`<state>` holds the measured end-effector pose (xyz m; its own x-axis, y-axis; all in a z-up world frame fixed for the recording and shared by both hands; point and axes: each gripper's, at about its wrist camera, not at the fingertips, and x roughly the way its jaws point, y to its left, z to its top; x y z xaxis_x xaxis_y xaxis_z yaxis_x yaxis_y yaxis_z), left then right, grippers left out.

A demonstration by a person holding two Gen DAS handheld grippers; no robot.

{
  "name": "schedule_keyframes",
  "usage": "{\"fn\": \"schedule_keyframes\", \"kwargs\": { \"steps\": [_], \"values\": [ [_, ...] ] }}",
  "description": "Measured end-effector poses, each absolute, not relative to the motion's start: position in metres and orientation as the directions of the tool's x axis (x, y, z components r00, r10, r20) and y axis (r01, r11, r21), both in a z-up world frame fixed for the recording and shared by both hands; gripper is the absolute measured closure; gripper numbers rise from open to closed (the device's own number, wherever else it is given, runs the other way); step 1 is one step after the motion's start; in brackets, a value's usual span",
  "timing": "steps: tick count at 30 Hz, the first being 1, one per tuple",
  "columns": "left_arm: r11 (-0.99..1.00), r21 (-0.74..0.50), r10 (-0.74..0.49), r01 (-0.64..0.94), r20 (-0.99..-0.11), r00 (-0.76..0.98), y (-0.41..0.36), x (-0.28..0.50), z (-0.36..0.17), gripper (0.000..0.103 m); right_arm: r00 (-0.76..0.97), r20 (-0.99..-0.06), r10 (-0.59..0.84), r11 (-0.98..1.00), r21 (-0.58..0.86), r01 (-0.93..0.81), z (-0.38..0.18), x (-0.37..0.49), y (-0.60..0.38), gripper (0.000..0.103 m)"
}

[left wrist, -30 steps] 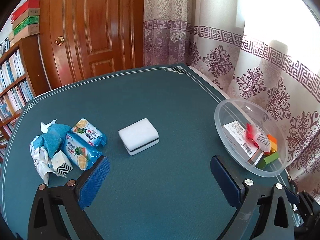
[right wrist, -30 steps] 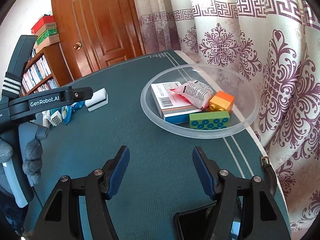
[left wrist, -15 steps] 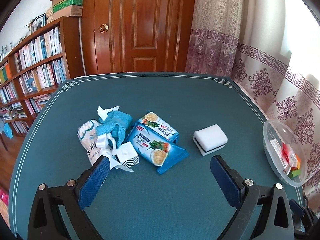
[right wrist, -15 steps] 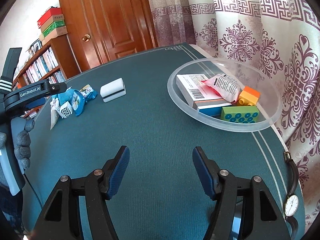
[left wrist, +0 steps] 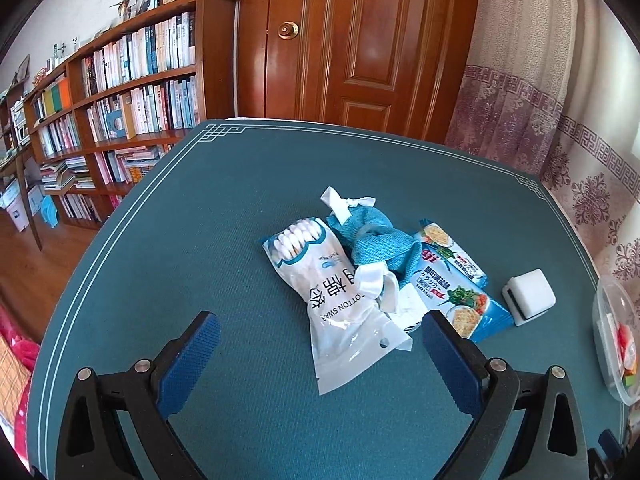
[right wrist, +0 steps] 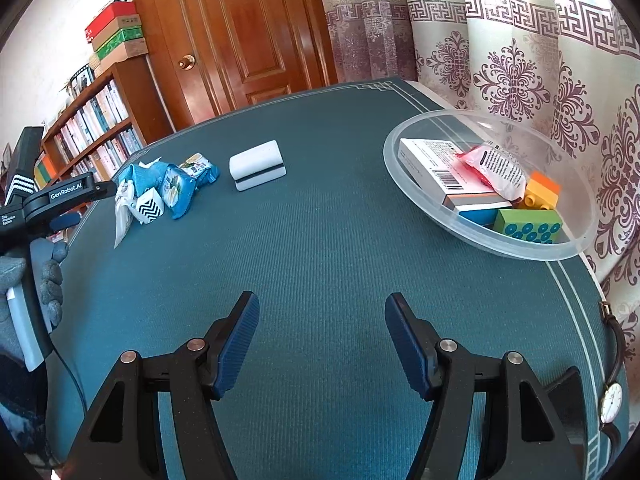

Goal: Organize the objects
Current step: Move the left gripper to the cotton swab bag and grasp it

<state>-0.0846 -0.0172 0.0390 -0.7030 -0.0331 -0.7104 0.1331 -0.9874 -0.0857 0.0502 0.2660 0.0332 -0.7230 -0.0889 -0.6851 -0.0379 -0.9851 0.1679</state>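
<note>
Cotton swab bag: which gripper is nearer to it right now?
Left. The left gripper hovers open right over the cotton swab bag; the right gripper hangs open over bare mat, nearer the clear bowl.

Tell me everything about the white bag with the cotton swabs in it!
The white plastic cotton swab bag lies flat on the teal table mat, lengthwise towards the left gripper, whose open jaws sit either side of its near end without touching. A window at the far end shows a row of white swab tips. It has blue trim and grey lettering. The empty near end is crinkled, with a small hang hole. A white ribbon and blue cloth rest against its right edge.
</note>
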Motion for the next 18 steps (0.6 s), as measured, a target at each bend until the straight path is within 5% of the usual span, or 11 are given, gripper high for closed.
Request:
{"fn": "schedule_keyframes", "kwargs": {
  "steps": [18],
  "values": [
    [-0.989, -0.083, -0.024, 0.122, -0.726, -0.688, -0.024, -0.099, 0.023, 0.0, -0.699, -0.709, -0.092, -0.986, 0.163, -0.035, 0.024, 0.043, 0.256, 0.036]
  ]
}}
